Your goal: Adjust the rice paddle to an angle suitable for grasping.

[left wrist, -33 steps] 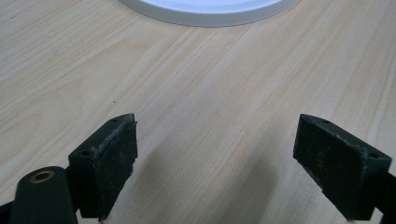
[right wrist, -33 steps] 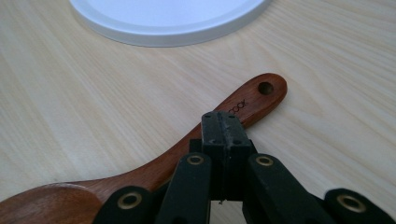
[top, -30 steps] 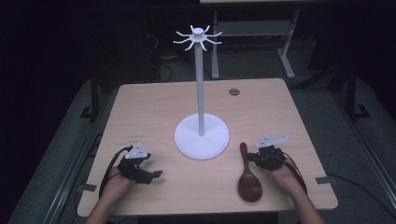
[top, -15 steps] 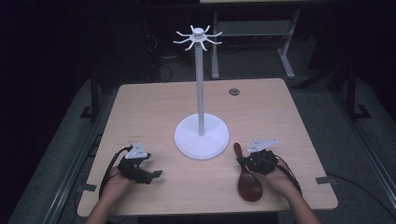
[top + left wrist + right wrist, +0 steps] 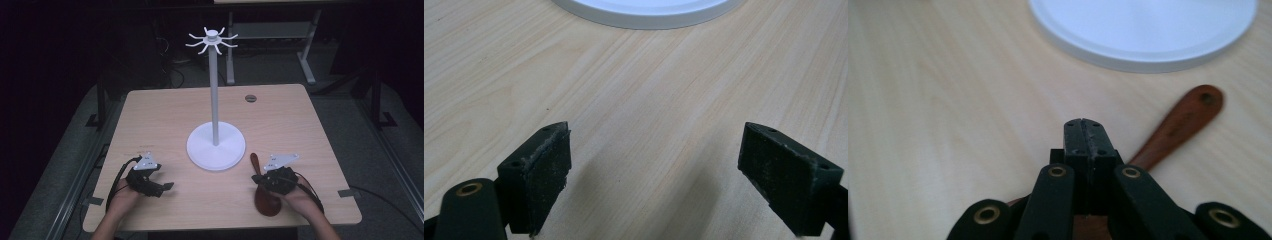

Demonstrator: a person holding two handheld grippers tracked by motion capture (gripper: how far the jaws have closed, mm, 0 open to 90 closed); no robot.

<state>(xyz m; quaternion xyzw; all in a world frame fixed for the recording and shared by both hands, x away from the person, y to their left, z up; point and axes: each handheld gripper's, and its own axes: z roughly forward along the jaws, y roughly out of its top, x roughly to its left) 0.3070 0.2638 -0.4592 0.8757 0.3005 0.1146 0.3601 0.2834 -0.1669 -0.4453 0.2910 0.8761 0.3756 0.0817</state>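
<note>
We see our left gripper (image 5: 162,187) near the desk's (image 5: 165,115) front-left corner, its 2 jaws spread. Our right gripper (image 5: 1084,131), jaws pressed together, hangs over the wooden spoon (image 5: 264,192) by the front edge, beside the white stand (image 5: 216,146).

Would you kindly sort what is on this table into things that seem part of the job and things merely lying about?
Likely in play:
- wooden spoon, under the right tongs
- white hook stand
- left tongs, open

Lying about:
- round grommet in the table
</note>
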